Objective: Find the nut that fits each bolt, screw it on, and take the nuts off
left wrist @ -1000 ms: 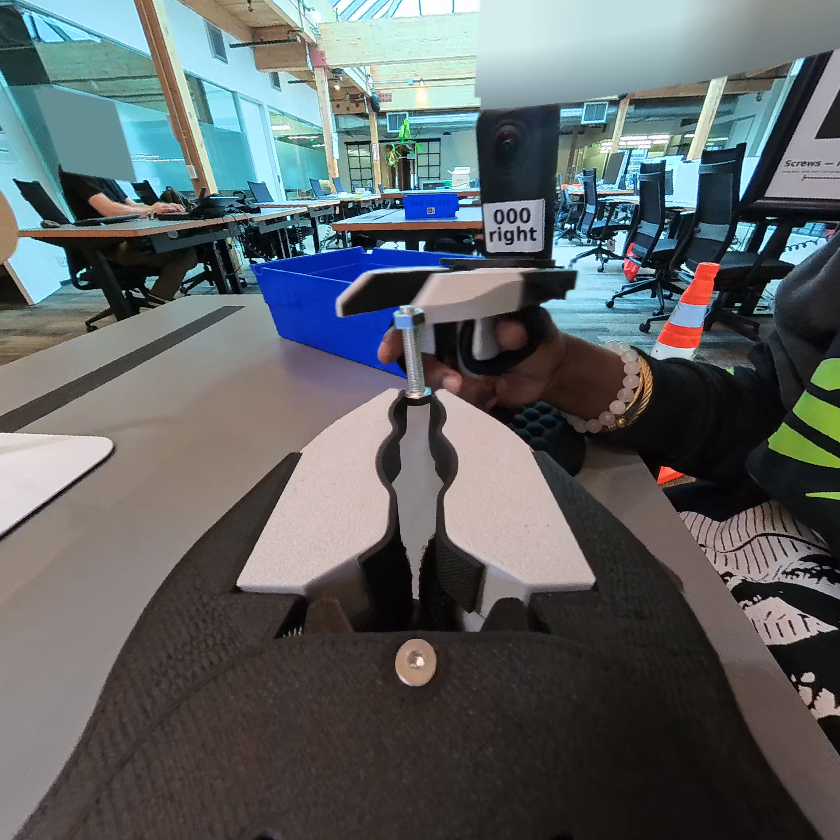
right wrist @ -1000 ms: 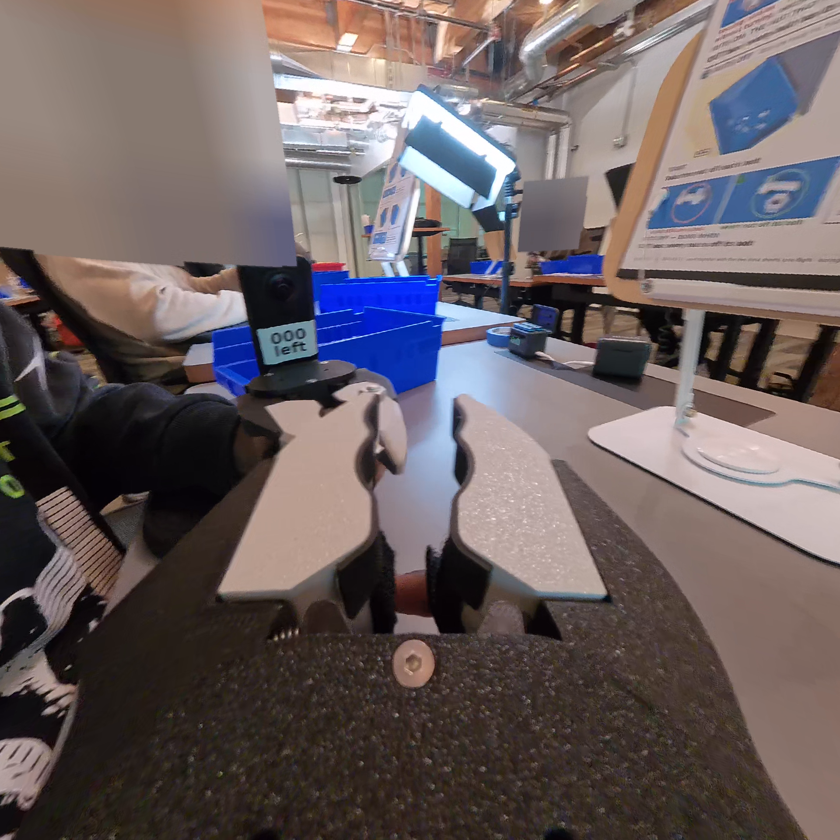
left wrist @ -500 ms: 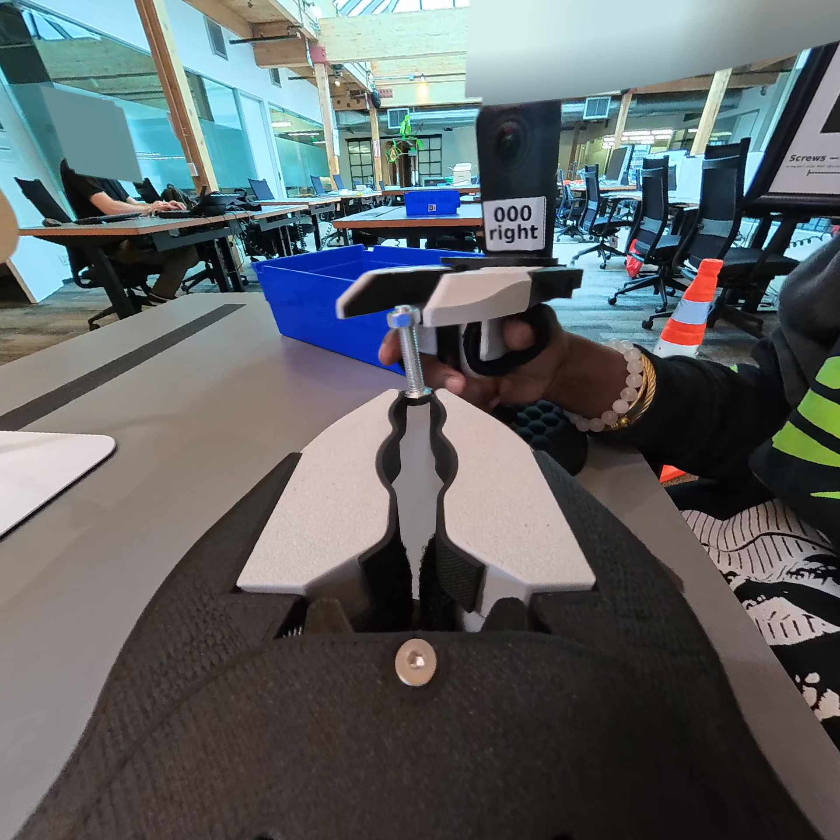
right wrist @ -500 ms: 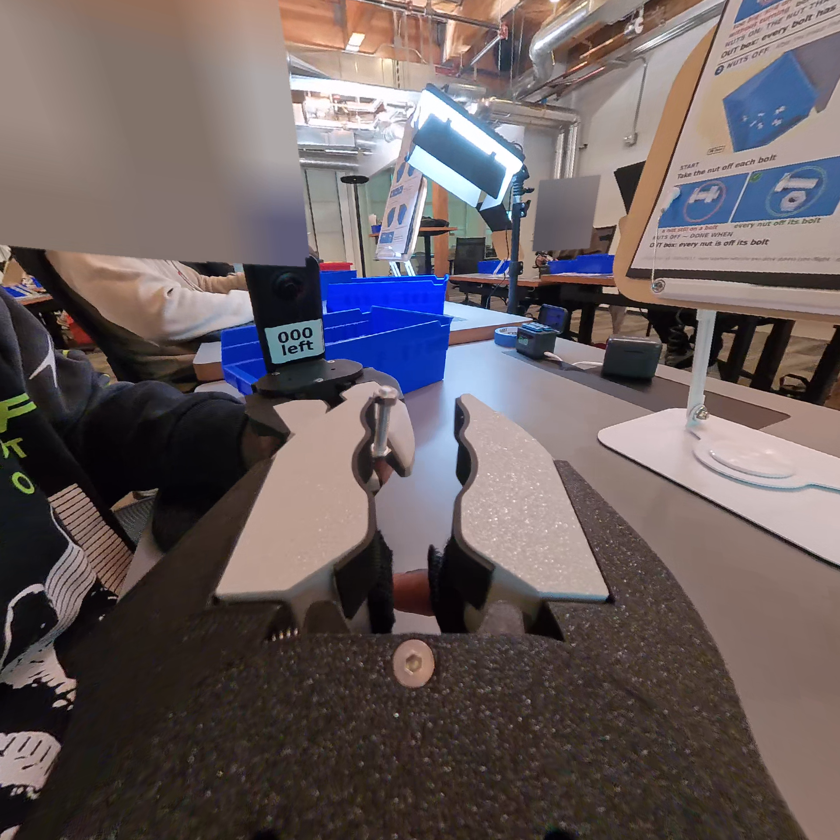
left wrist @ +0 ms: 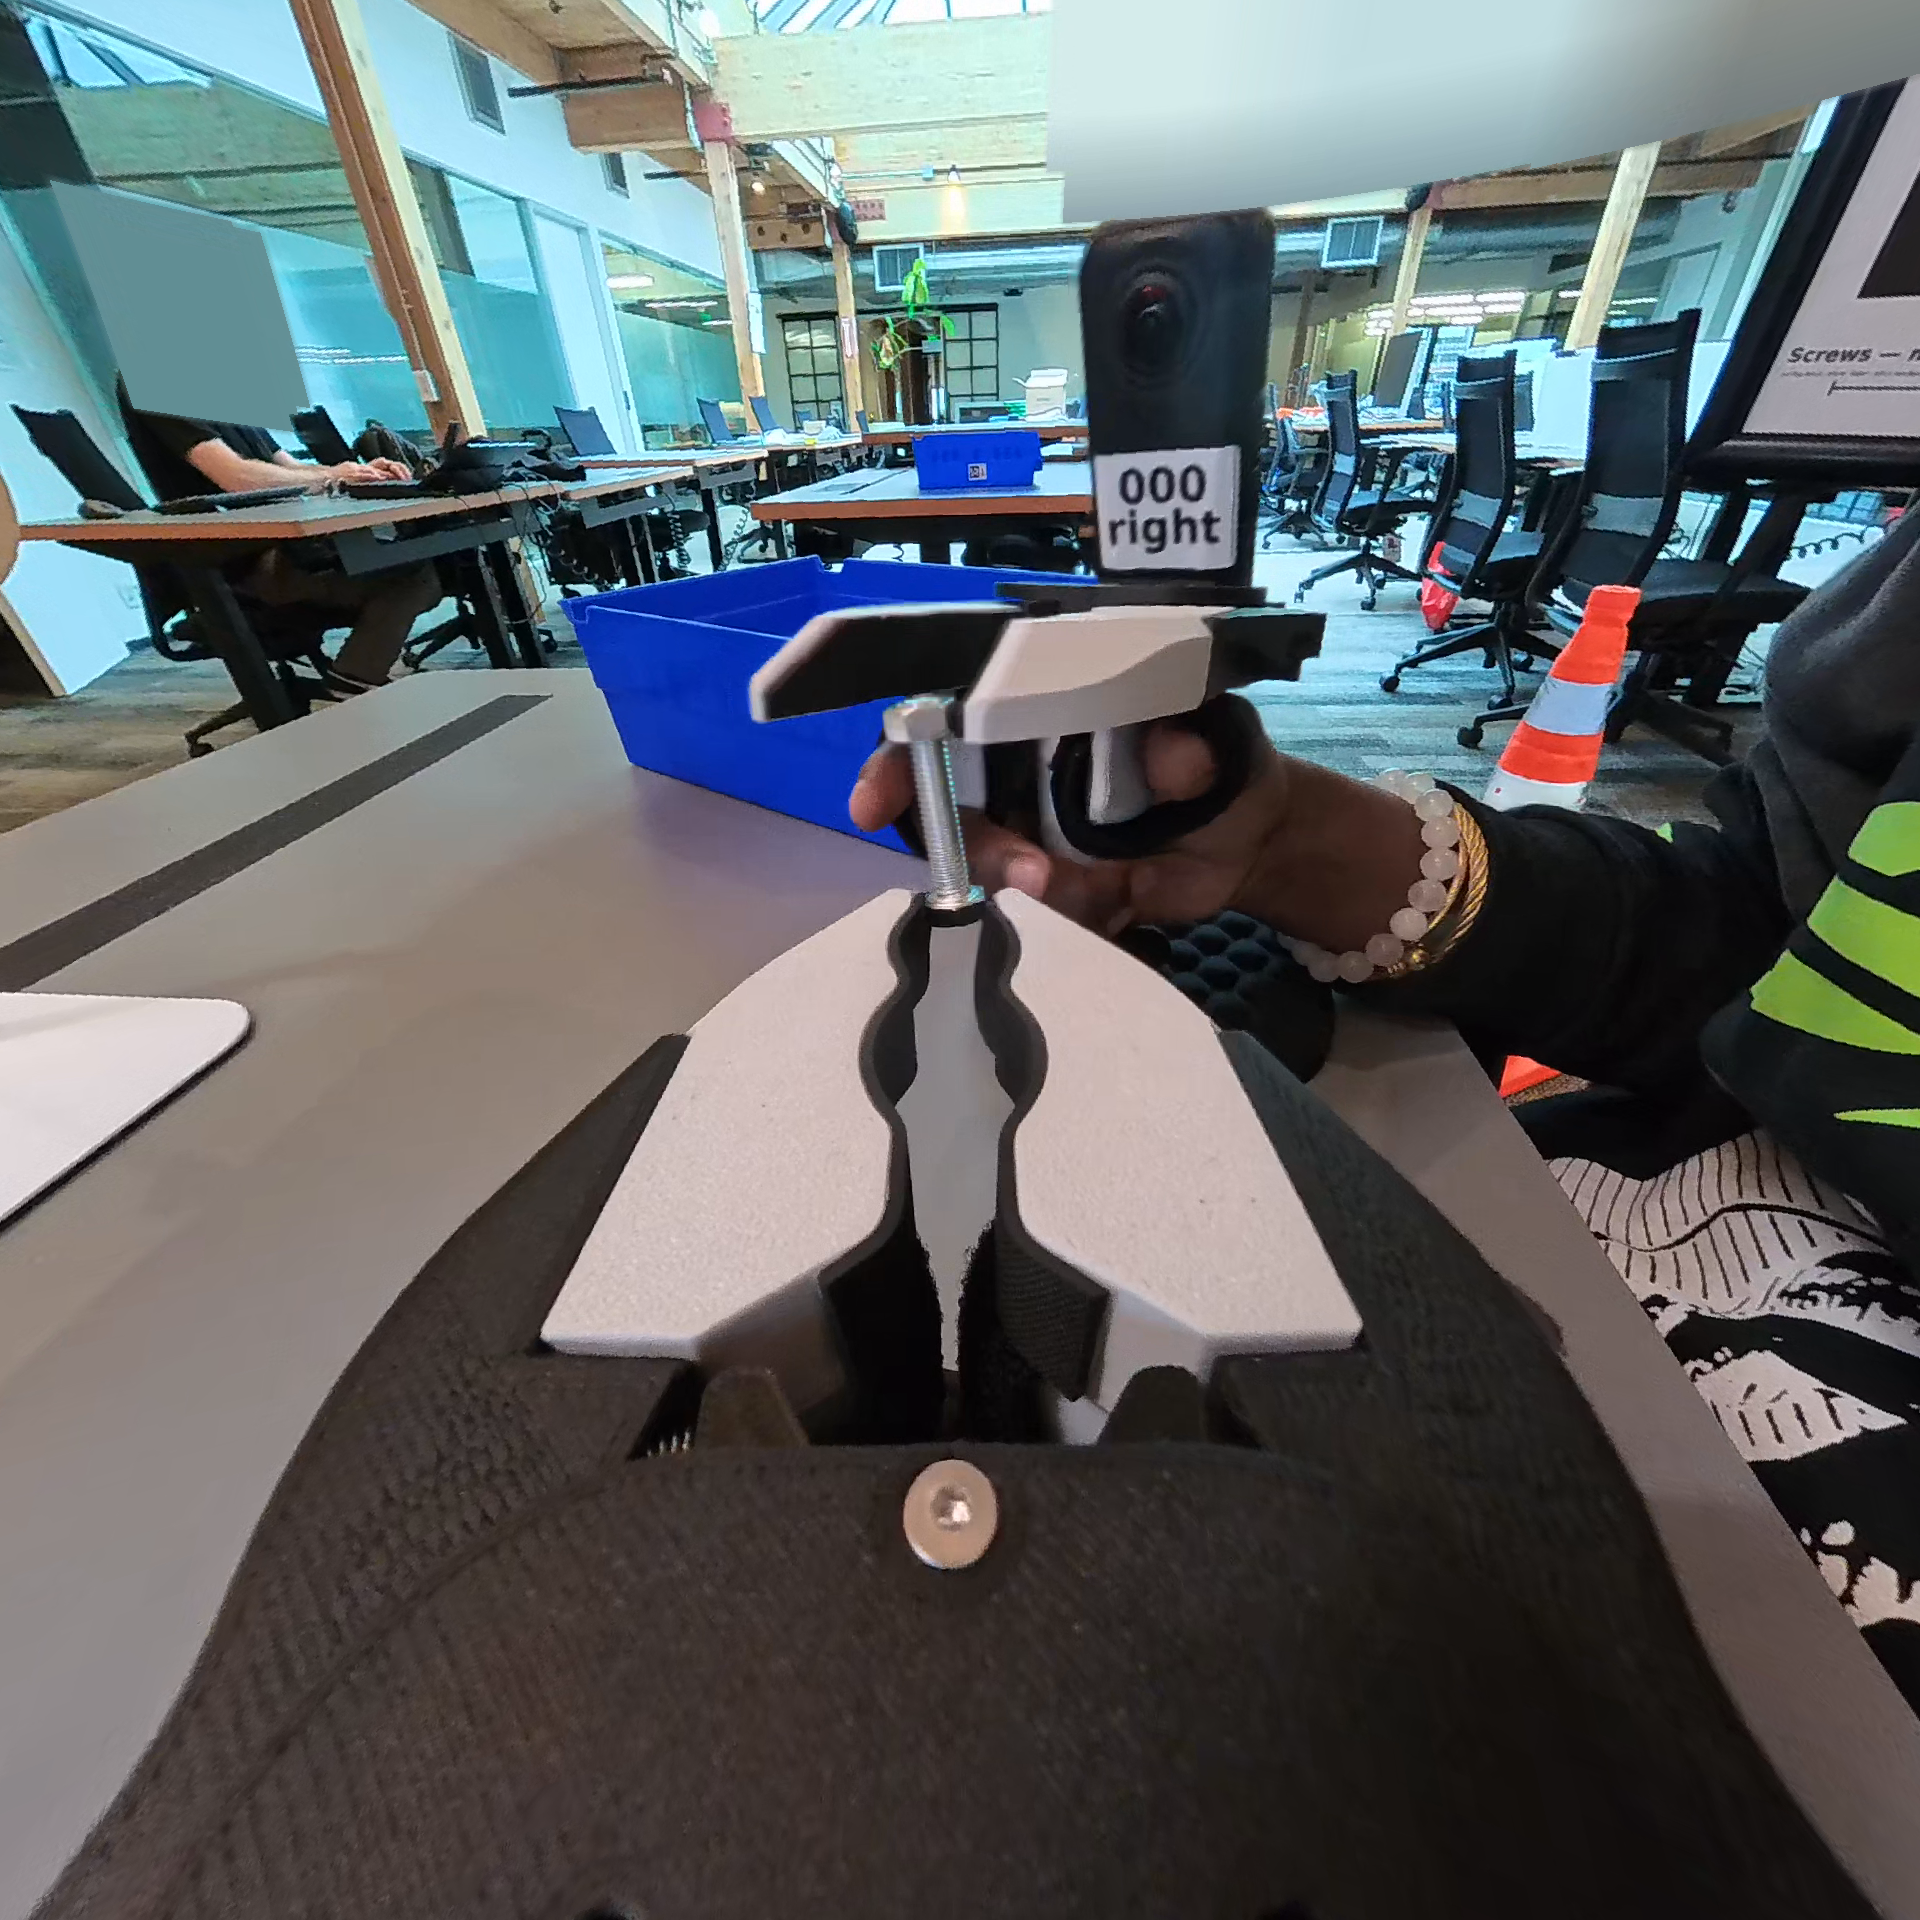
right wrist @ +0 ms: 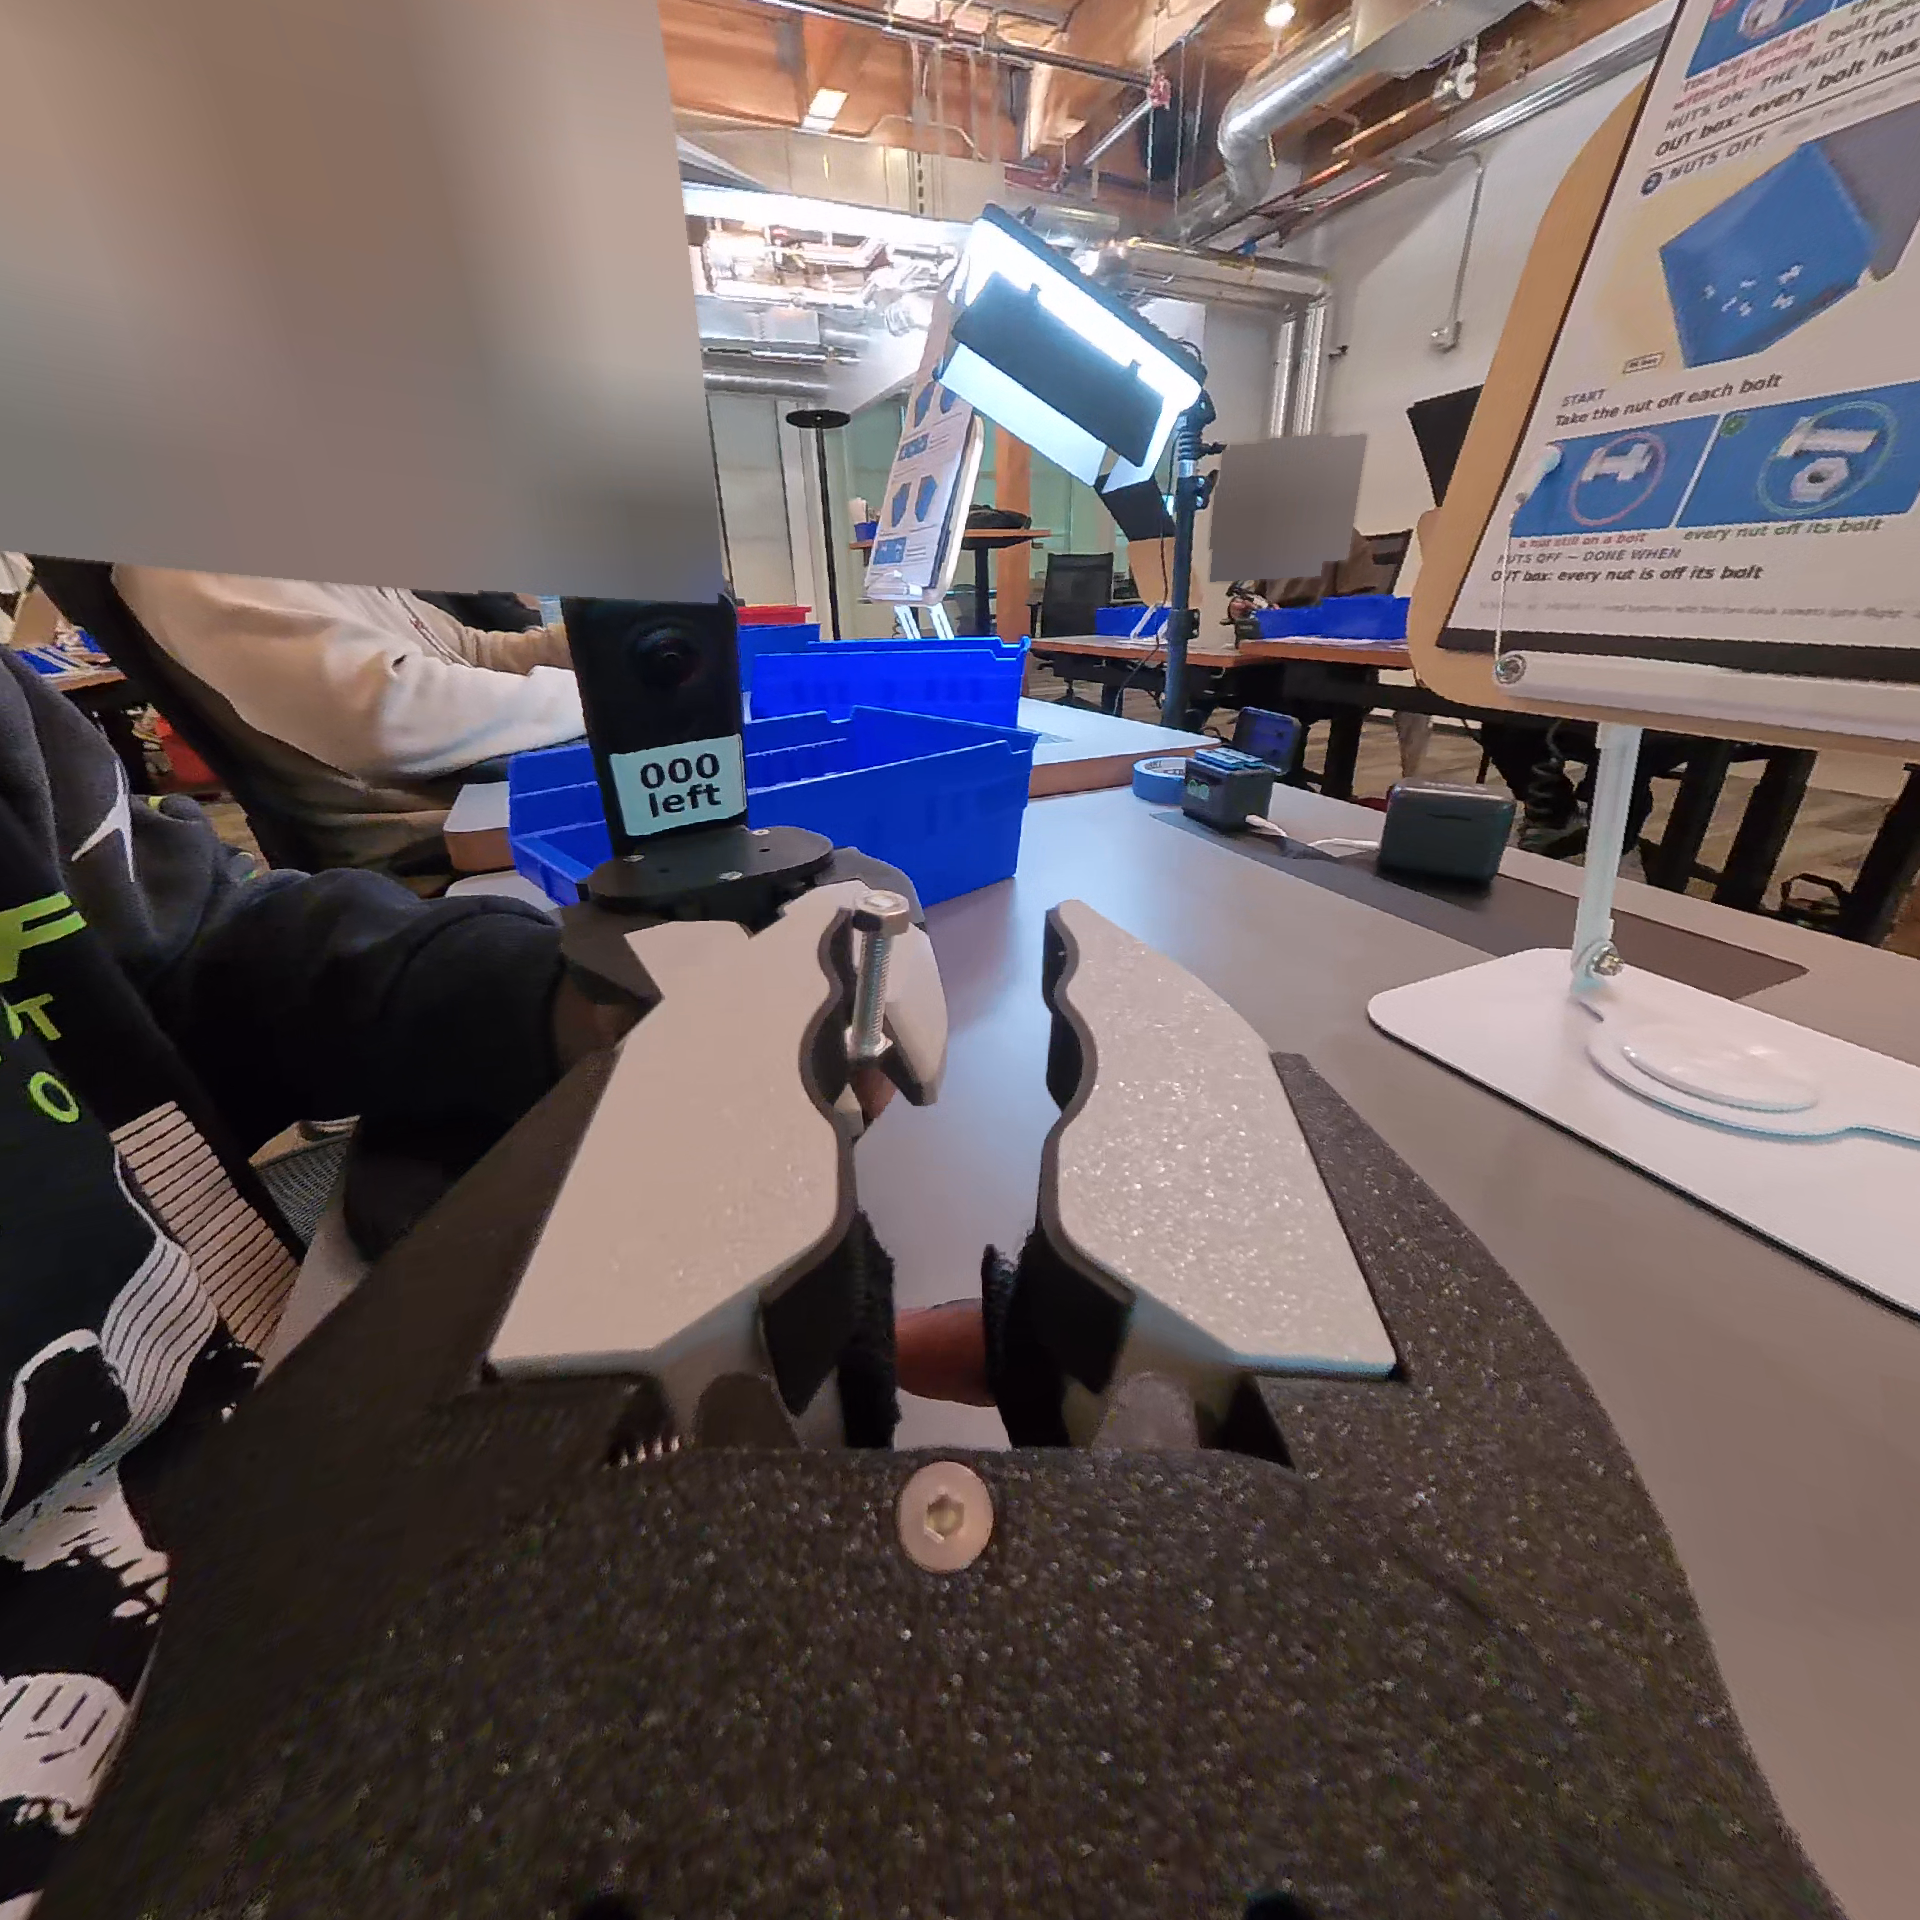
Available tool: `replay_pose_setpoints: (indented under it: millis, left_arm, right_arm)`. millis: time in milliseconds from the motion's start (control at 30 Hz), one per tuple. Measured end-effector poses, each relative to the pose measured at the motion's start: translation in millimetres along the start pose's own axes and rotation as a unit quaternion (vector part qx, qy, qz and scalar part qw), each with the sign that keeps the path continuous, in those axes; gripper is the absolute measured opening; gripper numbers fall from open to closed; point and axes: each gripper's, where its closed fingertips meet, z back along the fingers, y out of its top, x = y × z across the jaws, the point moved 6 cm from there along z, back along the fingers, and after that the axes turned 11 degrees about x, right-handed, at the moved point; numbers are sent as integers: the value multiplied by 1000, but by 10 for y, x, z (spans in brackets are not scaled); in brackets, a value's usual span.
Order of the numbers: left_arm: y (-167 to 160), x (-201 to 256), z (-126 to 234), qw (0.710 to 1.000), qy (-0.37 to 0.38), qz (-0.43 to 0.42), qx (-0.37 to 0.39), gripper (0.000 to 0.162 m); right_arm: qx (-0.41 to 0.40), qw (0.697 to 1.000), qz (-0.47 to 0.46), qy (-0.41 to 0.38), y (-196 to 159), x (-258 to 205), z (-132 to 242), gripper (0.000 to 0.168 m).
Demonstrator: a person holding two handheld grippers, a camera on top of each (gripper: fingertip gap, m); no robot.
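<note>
**Left fingers pinch a bolt by its foot; right fingers stand apart beside its head**

Fingers of the left gripper [left wrist: 954,914] are drawn almost together, their tips clamped on the lower end of a silver bolt [left wrist: 938,805]. That bolt stands nearly upright out of the tips, its threaded shaft bare, its cap-like head at the top. Whether a nut sits down at the pinched end I cannot tell; the tips hide it.

Seen from the left wrist, the right gripper [left wrist: 831,675] lies level across the top of the bolt, one white finger [left wrist: 1091,665] nearer the camera and one dark-edged finger behind. The bolt head sits just under the near finger, touching or almost touching it. A hand [left wrist: 1143,831] holds the right gripper's handle, with a bead bracelet [left wrist: 1403,894] at the wrist.

From the right wrist, the right gripper [right wrist: 992,935] is clearly open, with a wide gap between its two fingers and nothing gripped. The bolt [right wrist: 871,977] stands just beside the inner edge of the left-hand finger [right wrist: 727,1091], not in the middle of the gap.

All this is above a grey table [left wrist: 364,935]. A blue bin [left wrist: 727,675] rests on it behind the grippers, and a white stand base [right wrist: 1662,1091] lies to the right.
</note>
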Motion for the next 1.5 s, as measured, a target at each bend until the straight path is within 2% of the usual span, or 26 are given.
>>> replay_pose_setpoints:
  millis: [67, 200, 400, 533, 600, 633, 867, 1033, 1100, 1367, 1500]
  left_arm:
    - [17, -11, 14, 1000, 1, 2, 8, 10]
    - [16, 1, 6, 1000, -2, -1, 6, 10]
    - [-1, 18, -2, 1000, -6, -5, 0, 10]
    - [2, 9, 0, 1000, -4, -1, 1, 10]
    - [21, -8, 15, 1000, -1, 5, 10, 10]
    - [29, -11, 20, 1000, 0, 5, 13, 10]
    - [6, 13, 3, 1000, -5, -1, 2, 10]
    - [12, 9, 7, 1000, -4, 0, 5, 10]
    - [26, 2, 16, 1000, -3, 3, 11, 10]
    - [7, 18, 5, 1000, -6, -5, 1, 10]
    - [10, 11, 8, 1000, -4, -3, 3, 10]
  right_arm:
    - [1, 1000, 9, -24, 13, 55, 37, 22]
    - [24, 1000, 9, -11, 53, 31, 47, 28]
    - [10, 1000, 3, 11, 4, -32, -20, 41]
    - [7, 1000, 3, 5, 14, -10, 6, 36]
    - [10, 1000, 3, -8, 31, 28, 38, 23]
    - [13, 1000, 4, -12, 40, 43, 53, 22]
    - [14, 1000, -3, 19, 16, -43, -8, 39]
    - [9, 1000, 3, 8, 14, -17, 10, 34]
    - [14, 1000, 1, -2, 34, 17, 42, 27]
    - [11, 1000, -1, 17, 14, -40, -3, 37]
    - [11, 1000, 1, 6, 23, -12, 17, 35]
